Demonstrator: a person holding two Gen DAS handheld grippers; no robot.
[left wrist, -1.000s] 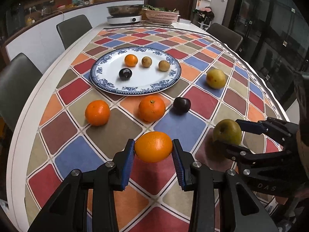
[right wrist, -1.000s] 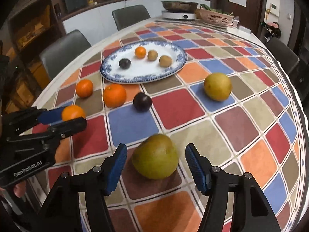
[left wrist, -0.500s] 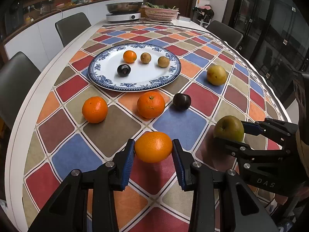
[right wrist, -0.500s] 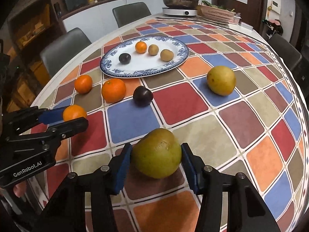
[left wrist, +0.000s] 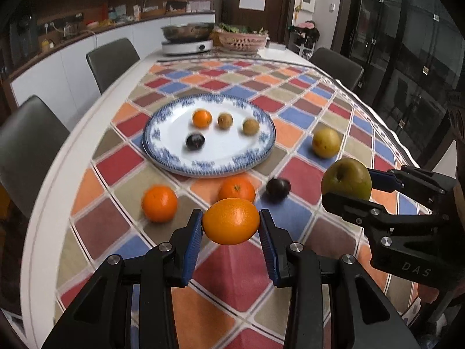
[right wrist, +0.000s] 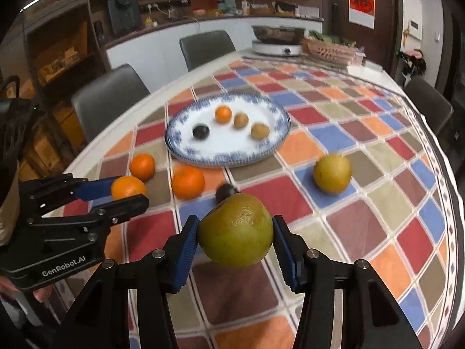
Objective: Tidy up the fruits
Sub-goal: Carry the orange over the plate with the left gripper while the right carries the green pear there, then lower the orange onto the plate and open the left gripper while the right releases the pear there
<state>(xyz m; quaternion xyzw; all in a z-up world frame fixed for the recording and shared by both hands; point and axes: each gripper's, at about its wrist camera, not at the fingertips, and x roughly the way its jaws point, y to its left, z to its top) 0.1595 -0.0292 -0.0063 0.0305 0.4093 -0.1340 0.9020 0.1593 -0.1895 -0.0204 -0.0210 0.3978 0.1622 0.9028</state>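
Two handheld tools hover above a table (left wrist: 43, 192) covered in a bright diamond-patterned cloth. The left tool (left wrist: 231, 222) is closed on an orange (left wrist: 231, 221), its blue pads pressing the fruit's left and right sides at its widest part, clear of the cloth. The right tool (right wrist: 236, 234) is closed the same way on a green-yellow pear (right wrist: 236, 229), also lifted off the table.

Farther back sits a blue-rimmed white plate (left wrist: 162, 133) holding a small orange, a dark plum and two brownish fruits. Between the plate and the tools lie two loose oranges (left wrist: 159, 203) and a dark plum (left wrist: 278, 188); a yellow pear (left wrist: 326, 142) rests to the plate's right.

Both held fruits look firm and rounded, moderately heavy, with smooth skin that could slip, so a grip across the middle seems soundest. The pear likely bruises under hard squeezing.
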